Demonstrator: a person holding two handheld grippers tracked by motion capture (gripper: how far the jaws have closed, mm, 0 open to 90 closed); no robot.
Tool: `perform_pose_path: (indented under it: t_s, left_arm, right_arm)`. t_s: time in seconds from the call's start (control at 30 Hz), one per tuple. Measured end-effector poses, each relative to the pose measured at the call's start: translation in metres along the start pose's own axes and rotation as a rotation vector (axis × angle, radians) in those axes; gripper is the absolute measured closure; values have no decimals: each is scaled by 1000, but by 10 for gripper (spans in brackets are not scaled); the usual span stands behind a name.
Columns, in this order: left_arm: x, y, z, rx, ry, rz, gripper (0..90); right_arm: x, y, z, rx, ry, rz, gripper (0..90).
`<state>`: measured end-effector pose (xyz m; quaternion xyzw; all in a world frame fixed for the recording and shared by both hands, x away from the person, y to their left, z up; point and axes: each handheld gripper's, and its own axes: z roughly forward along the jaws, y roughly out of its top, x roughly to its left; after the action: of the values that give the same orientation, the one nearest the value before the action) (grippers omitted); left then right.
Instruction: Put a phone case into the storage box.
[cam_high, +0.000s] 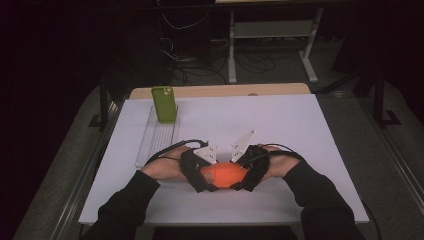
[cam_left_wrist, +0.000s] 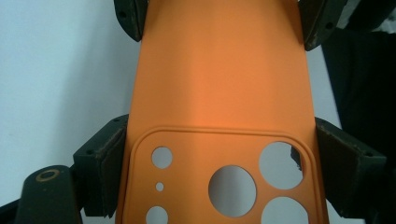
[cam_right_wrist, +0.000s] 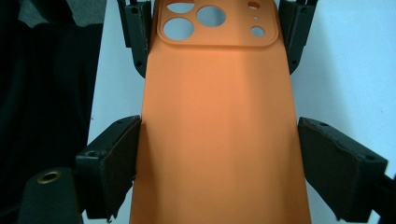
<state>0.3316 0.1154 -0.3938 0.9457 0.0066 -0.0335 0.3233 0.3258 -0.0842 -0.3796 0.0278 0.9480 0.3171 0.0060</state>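
An orange phone case (cam_high: 225, 175) lies flat-side up at the near middle of the white table, held from both ends. My left gripper (cam_high: 200, 172) is shut on its camera-cutout end; in the left gripper view, both jaws press the long edges of the case (cam_left_wrist: 219, 70) beside the round cutouts. My right gripper (cam_high: 250, 170) is shut on the plain end, and in the right gripper view its jaws touch both edges of the case (cam_right_wrist: 219, 116). Each gripper's jaws appear at the far end of the other's view.
A green phone case (cam_high: 164, 104) stands upright at the far end of a clear slotted rack (cam_high: 157, 137) on the table's left. The white table top (cam_high: 280, 125) stretches behind and to the right. A wooden board edge (cam_high: 225, 91) runs along the back.
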Motion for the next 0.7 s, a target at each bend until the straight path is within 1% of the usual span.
perform_pose_path:
  t_s: [0.17, 0.27, 0.33, 0.37, 0.43, 0.47, 0.5, 0.53, 0.57, 0.63, 0.67, 0.7]
  left_arm:
    - [-1, 0, 0, 4, -1, -8, 158]
    - [-1, -1, -2, -8, 3, -21, 159]
    - [0, -3, -4, -12, 10, -34, 159]
    - [0, -4, -4, -7, 18, -41, 159]
    - [1, -5, -4, 3, 38, -58, 158]
    - [2, -6, -4, 14, 53, -77, 158]
    - [3, -8, -4, 6, 74, -91, 158]
    - [4, -9, -4, 0, 90, -107, 158]
    - [5, -10, -5, -10, 98, -129, 158]
    - [7, -11, -6, -27, 127, -165, 157]
    - [9, -11, -8, -22, 147, -173, 157]
    - [9, -11, -9, -28, 168, -192, 157]
  right_arm:
    - [-1, -1, 3, -5, 19, 23, 138]
    - [-2, -1, 0, -21, 14, 33, 109]
    - [-3, -2, -4, -35, -8, 45, 85]
    - [-4, -3, -7, -39, -30, 61, 70]
    - [-4, -6, -12, -41, -44, 118, 58]
    - [-5, -8, -14, -52, -54, 137, 56]
    - [-8, -12, -16, -76, -83, 139, 54]
    - [-11, -15, -18, -94, -100, 148, 55]
    - [-11, -17, -21, -98, -108, 171, 56]
    - [-14, -24, -26, -133, -146, 230, 60]
    - [-14, -26, -27, -145, -159, 259, 67]
    - [-13, -28, -29, -167, -173, 318, 67]
